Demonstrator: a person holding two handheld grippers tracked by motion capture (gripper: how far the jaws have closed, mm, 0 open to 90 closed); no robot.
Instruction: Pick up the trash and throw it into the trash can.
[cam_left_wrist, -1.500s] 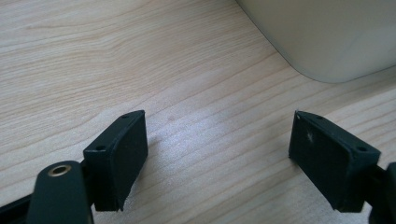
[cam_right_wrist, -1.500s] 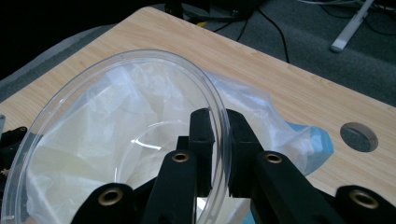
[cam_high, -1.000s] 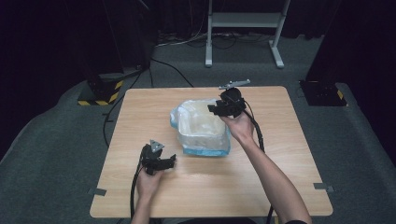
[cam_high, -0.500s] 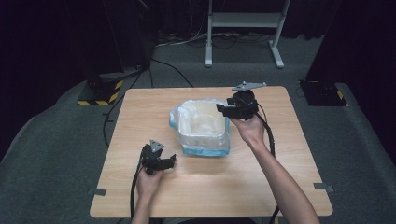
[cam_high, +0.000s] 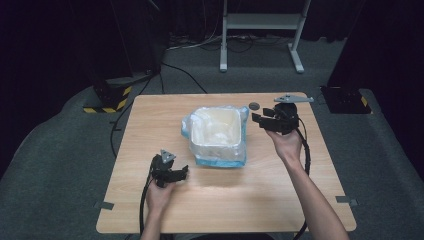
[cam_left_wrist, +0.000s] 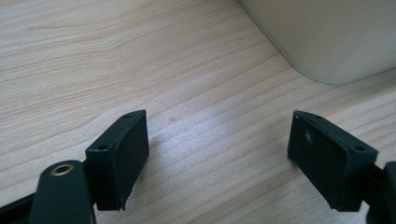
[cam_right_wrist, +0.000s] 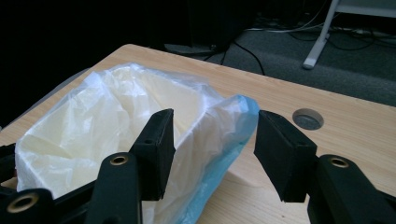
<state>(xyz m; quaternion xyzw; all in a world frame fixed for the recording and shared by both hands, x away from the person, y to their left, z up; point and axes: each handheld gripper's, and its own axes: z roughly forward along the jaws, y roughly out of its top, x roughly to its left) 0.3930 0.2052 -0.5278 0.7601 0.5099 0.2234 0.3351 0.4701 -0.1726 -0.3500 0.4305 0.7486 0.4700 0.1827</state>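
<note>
A cream plastic bin (cam_high: 216, 135) lined with a clear, blue-edged bag (cam_high: 242, 120) stands in the middle of the wooden table (cam_high: 150, 120). My right gripper (cam_high: 257, 120) hovers open just right of the bin's far right corner; in the right gripper view the bag's blue edge (cam_right_wrist: 233, 121) lies between its jaws without being pinched. My left gripper (cam_high: 182, 172) rests open low over the table, front left of the bin. In the left gripper view its pads (cam_left_wrist: 123, 154) frame bare wood, with the bin's rounded corner (cam_left_wrist: 327, 42) at the upper right.
A round cable hole (cam_high: 254, 105) sits in the tabletop behind the right gripper, also seen in the right gripper view as a grey disc (cam_right_wrist: 307, 118). Beyond the table stand a white metal stand (cam_high: 260, 30), floor cables (cam_high: 185, 75) and a dark box (cam_high: 345, 97).
My right gripper moved right, off the top of the bin to beside its right corner, drawing the bag's edge outward. The left gripper stayed put.
</note>
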